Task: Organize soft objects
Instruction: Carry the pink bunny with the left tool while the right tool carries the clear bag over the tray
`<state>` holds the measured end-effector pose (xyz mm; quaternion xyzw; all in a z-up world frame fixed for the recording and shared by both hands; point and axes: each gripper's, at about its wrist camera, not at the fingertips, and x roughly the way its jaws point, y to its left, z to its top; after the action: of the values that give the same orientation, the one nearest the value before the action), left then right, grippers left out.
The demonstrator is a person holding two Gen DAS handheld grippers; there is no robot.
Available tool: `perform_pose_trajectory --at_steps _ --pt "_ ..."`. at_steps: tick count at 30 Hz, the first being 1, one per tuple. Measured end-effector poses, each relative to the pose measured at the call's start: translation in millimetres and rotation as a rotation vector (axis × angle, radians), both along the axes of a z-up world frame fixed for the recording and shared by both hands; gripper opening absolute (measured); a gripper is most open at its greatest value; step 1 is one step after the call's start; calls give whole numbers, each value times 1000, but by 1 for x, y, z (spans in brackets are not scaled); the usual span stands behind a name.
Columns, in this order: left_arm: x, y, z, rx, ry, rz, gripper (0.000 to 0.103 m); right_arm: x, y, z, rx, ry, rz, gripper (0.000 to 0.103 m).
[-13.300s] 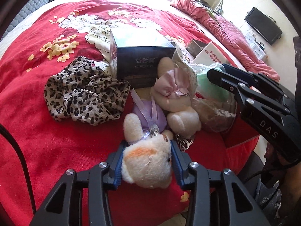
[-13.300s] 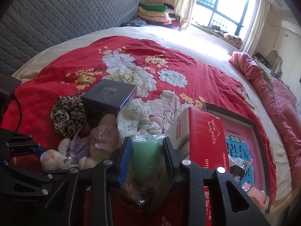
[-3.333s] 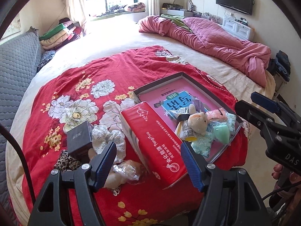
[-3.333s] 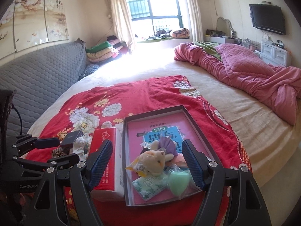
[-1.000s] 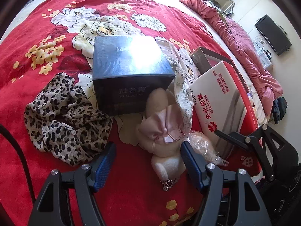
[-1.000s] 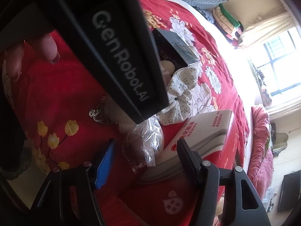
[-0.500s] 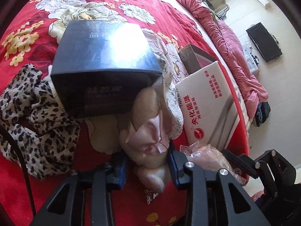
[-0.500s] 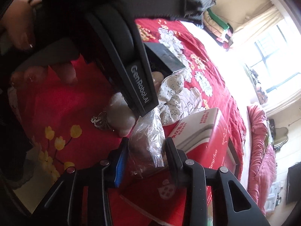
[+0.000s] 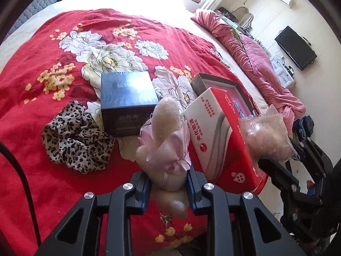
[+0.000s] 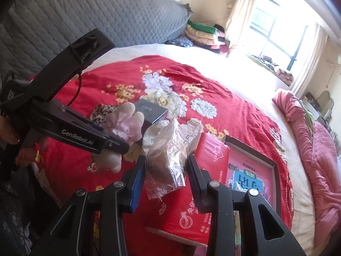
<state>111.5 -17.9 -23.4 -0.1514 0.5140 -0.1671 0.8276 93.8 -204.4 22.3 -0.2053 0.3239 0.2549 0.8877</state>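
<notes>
Left wrist view. The left gripper [image 9: 168, 183] has its jaws closing on a cream plush toy [image 9: 165, 140] in a pale pink dress; both pads press the toy's lower body, and its legs hang below the fingers, clear of the red flowered blanket [image 9: 85, 42]. Behind the toy a dark blue box [image 9: 127, 98] sits on the blanket, with a leopard-print cloth [image 9: 76, 140] just to its left. To the right of the toy lies a red and white tissue pack [image 9: 217, 136], and past it the rim of a shallow tray [image 9: 213, 79] shows. At the far right the right gripper [image 9: 275, 160] carries a clear plastic bag [image 9: 266, 134] with a pale, soft filling; how its jaws stand is hidden from this side. A pink quilt [image 9: 255, 59] lies bunched along the far edge of the bed.

Right wrist view. The right gripper [image 10: 166, 170] is clamped on the plastic bag [image 10: 166, 153]; both pads press its sides, and it is held above the tissue pack [image 10: 200, 183]. The tray [image 10: 275, 166] lies to the right of the pack, with a printed pink sheet inside. On the left, the left gripper [image 10: 115, 145] holds the plush toy [image 10: 125, 123] above the blanket [image 10: 223, 115], near the blue box [image 10: 151, 111]. A person's hand [image 10: 12, 136] shows at the left edge.
</notes>
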Motion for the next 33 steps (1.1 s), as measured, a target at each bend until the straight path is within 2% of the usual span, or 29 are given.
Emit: perform_pose_trajectory --at_steps 8,12,16,24,33 --pt "-9 -23 57 41 -113 -27 28 -30 -38 36 143 -38 -121 40" --pt "-8 -58 80 61 -162 -91 28 -37 -72 50 214 -57 -209 40" --pt "-6 -101 92 83 -193 -166 28 -37 -113 61 278 -80 -304 40" --pt "8 -190 78 118 -163 -304 28 -35 -190 56 361 -58 -476 40" --pt "22 -250 36 170 -80 -391 28 -25 -227 18 386 25 -580 40"
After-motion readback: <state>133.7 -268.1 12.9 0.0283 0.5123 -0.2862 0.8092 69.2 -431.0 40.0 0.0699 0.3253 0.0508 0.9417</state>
